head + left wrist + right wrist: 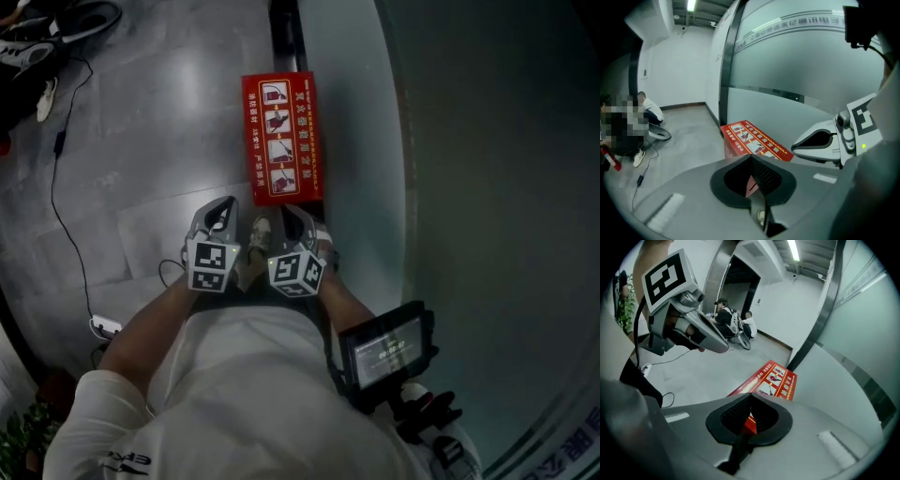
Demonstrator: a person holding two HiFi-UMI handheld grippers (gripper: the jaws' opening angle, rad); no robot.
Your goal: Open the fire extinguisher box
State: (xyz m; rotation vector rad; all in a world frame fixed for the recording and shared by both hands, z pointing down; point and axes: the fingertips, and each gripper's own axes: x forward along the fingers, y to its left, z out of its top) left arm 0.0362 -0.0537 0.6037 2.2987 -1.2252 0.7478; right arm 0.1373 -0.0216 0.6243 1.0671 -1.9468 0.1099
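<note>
the person stands over the fire extinguisher box (281,138) and looks steeply down at it. both forearms come forward out of the white sleeves, bent at the elbows, and the two hands are kept close together in front of the body. the left gripper (223,204) and the right gripper (300,212) are side by side, almost parallel. both point forward at the near short end of the box, with their marker cubes turned up toward the head.

in the left gripper view the tongs of the left gripper (751,159) are pressed together, only a thin slit is between the pads, and nothing is pinched. in the right gripper view the right gripper (750,395) is the same: tongs pressed together and holding nothing.

the red box stands on the grey floor (159,112), with one long side just beside the frosted glass wall (487,187). its top face with the four pictures is turned up and lies flat. from both gripper views the box (757,139) (771,378) is ahead of the tongs and apart from them, not touched.

a thin black cable (61,187) runs over the floor at the left, well apart from the box.
</note>
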